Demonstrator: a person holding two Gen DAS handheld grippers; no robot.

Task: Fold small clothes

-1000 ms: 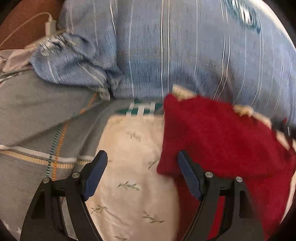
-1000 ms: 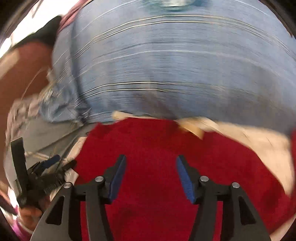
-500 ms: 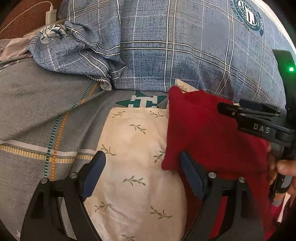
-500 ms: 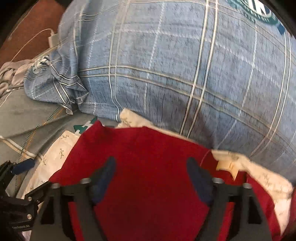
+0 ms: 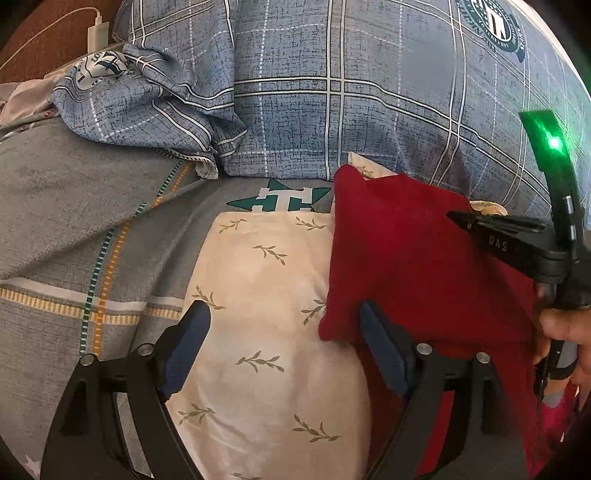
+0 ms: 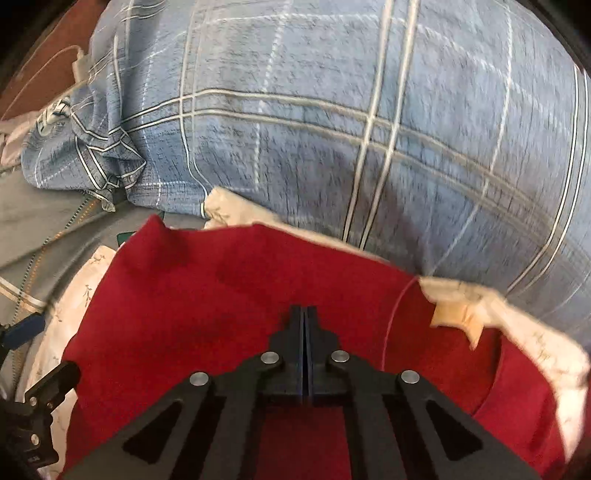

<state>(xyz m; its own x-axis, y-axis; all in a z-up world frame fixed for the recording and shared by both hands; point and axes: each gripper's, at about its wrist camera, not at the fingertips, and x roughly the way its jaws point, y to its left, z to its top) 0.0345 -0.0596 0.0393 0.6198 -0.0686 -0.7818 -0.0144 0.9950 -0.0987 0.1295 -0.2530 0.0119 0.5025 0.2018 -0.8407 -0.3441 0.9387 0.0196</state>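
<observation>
A red garment lies folded on a cream cloth with a leaf print, both on a bed. My left gripper is open above the cream cloth, and its right finger sits at the red garment's near left corner. My right gripper is shut, pads together, low over the middle of the red garment; no cloth shows between the pads. In the left wrist view the right gripper reaches in from the right, with a hand on its handle.
A large blue plaid pillow rises just behind the clothes. A grey blanket with striped bands covers the bed to the left. A white charger with its cable lies at the far left corner.
My right gripper came down toward the red garment and went from wide open to shut. It came into the left wrist view at the right. My left gripper stayed put and open.
</observation>
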